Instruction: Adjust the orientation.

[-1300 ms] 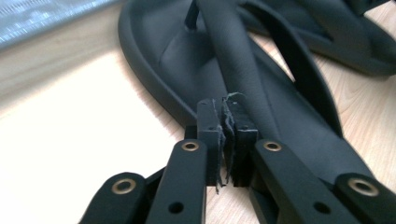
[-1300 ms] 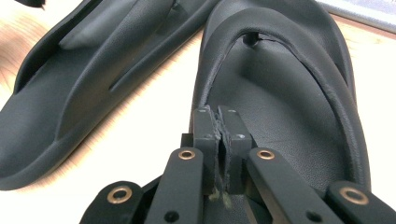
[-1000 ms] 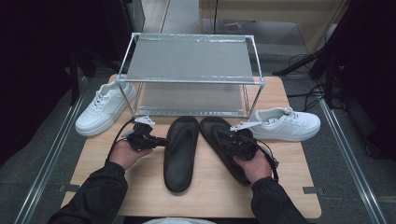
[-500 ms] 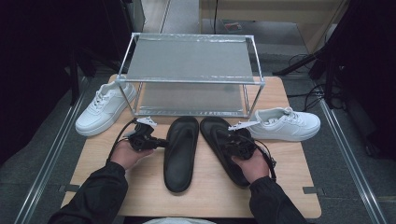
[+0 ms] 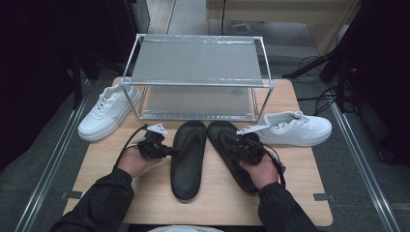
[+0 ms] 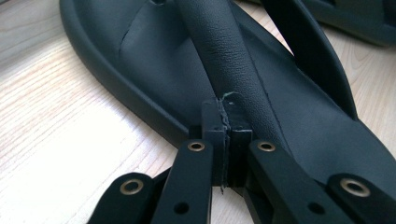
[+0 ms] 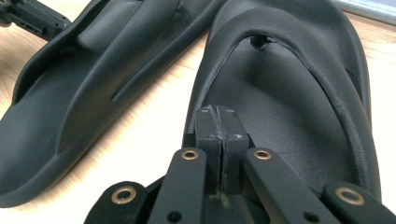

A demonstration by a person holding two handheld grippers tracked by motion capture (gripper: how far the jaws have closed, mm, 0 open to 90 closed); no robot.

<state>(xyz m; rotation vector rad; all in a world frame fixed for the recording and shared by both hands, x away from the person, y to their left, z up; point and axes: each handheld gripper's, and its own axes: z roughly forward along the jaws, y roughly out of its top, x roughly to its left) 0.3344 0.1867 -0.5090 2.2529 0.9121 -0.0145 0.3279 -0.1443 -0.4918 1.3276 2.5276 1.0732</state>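
Two black flip-flops lie side by side in the middle of the wooden table (image 5: 300, 193). My left gripper (image 5: 169, 151) (image 6: 226, 109) is shut, its tips resting against the wide strap (image 6: 224, 51) of the left flip-flop (image 5: 187, 159), with nothing visible between the pads. Over the right flip-flop (image 5: 220, 133) (image 7: 299, 121) my right gripper (image 5: 235, 142) (image 7: 218, 114) is also shut, its tips at the inner edge of the thin strap (image 7: 210, 79). The right gripper view also holds the left flip-flop (image 7: 93, 84) and the left gripper (image 7: 32, 18).
A two-level metal rack (image 5: 198, 77) stands at the back of the table, just beyond the flip-flops' toes. One white sneaker (image 5: 107, 111) lies left of it and another white sneaker (image 5: 297, 128) to its right. Metal rails run along the floor on both sides.
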